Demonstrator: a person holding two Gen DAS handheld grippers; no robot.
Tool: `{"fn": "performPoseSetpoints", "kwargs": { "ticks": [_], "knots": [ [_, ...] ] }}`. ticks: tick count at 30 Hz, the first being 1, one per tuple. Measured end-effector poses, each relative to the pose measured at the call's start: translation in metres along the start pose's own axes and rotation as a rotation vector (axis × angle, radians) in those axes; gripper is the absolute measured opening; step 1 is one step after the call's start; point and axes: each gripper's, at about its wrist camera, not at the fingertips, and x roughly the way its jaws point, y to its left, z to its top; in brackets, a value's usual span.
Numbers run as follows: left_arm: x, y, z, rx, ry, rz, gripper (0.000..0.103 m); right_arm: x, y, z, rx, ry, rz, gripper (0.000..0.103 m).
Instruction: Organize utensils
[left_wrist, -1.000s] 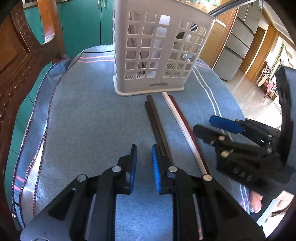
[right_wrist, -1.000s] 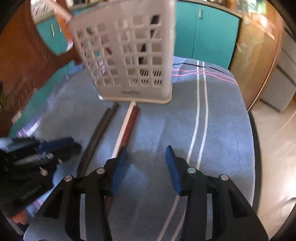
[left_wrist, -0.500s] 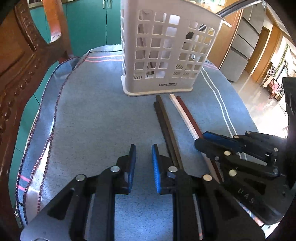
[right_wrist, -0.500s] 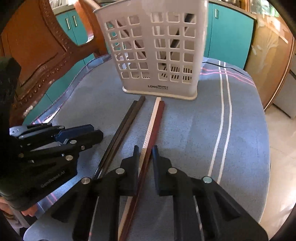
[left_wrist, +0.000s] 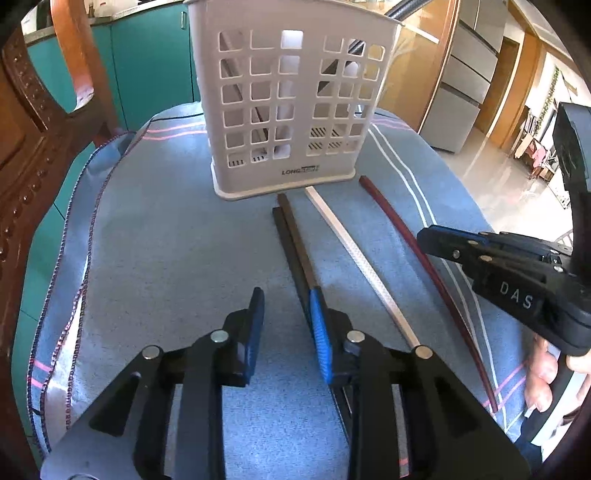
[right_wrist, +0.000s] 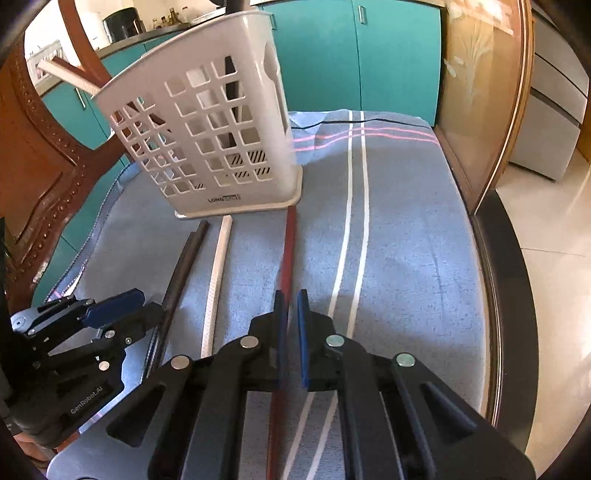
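Note:
A white slotted basket (left_wrist: 291, 110) (right_wrist: 207, 140) stands at the far end of the blue cloth, with utensils in it. In front of it lie a dark pair of chopsticks (left_wrist: 291, 236) (right_wrist: 184, 266), a white chopstick (left_wrist: 354, 254) (right_wrist: 218, 273) and a red chopstick (left_wrist: 399, 229) (right_wrist: 290, 240). My right gripper (right_wrist: 291, 306) (left_wrist: 424, 238) is shut on the red chopstick, which runs between its blue pads. My left gripper (left_wrist: 288, 325) (right_wrist: 151, 302) is opening, with only cloth between its pads. The dark pair passes under its right finger.
A carved wooden chair (left_wrist: 22, 147) rises along the left side. Teal cabinets (right_wrist: 388, 55) stand behind the table. The striped cloth (right_wrist: 399, 221) ends at the table's right edge, with floor beyond. A person's hand (left_wrist: 543, 373) holds the right gripper.
The right gripper went from open to shut on the red chopstick and drew it rightward, away from the white one. The left jaws have widened a little.

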Motion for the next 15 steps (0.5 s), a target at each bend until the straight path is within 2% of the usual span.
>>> {"fn": "performPoseSetpoints", "kwargs": {
  "ticks": [3,5,8,12,15],
  "knots": [
    [0.001,0.002,0.002,-0.004,0.004,0.003,0.028,0.003,-0.003,0.001,0.000,0.010,-0.004,0.014],
    [0.004,0.006,0.002,-0.005,0.020,0.048,0.027,0.005,-0.005,-0.001,0.008,0.024,-0.006,0.019],
    [0.005,0.015,0.003,-0.029,0.025,0.045,0.027,0.010,-0.006,0.000,0.027,0.030,-0.009,0.023],
    [0.003,0.024,0.004,-0.092,0.019,-0.014,0.027,0.005,-0.010,-0.001,0.041,0.019,-0.006,0.029],
    [0.002,0.020,0.004,-0.089,0.012,-0.068,0.027,0.004,-0.011,0.001,0.044,0.017,-0.008,0.031]
  ]
}}
